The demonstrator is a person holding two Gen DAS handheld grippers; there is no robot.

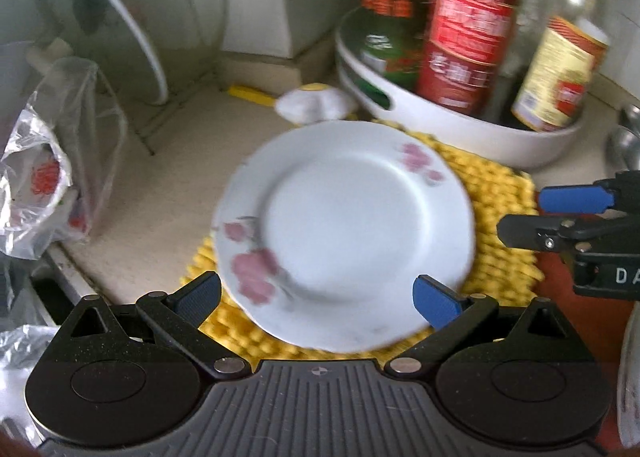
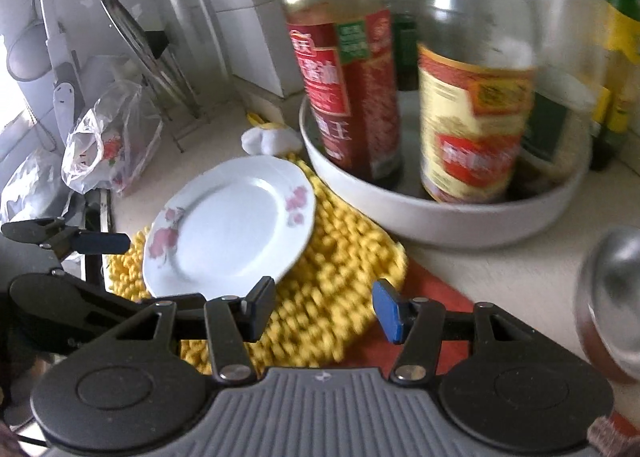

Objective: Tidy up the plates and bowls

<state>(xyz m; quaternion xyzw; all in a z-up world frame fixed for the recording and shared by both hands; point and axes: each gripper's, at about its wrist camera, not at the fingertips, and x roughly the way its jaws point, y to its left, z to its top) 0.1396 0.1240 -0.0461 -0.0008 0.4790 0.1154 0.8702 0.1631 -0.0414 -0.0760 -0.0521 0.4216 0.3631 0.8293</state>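
Left wrist view: flowered plate (image 1: pixel 344 229) lies alone on yellow mat (image 1: pixel 480 193) on the counter (image 1: pixel 168 185), unheld. Left gripper (image 1: pixel 318 297) and right gripper (image 2: pixel 324 311) jaws apart, empty. No stacking visible; task looks barely begun.

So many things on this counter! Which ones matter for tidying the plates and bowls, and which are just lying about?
Part of the job:
- flowered plate on the yellow mat
- metal bowl

Just lying about:
- sauce bottles in the white tray
- pot lid on its rack
- plastic bags
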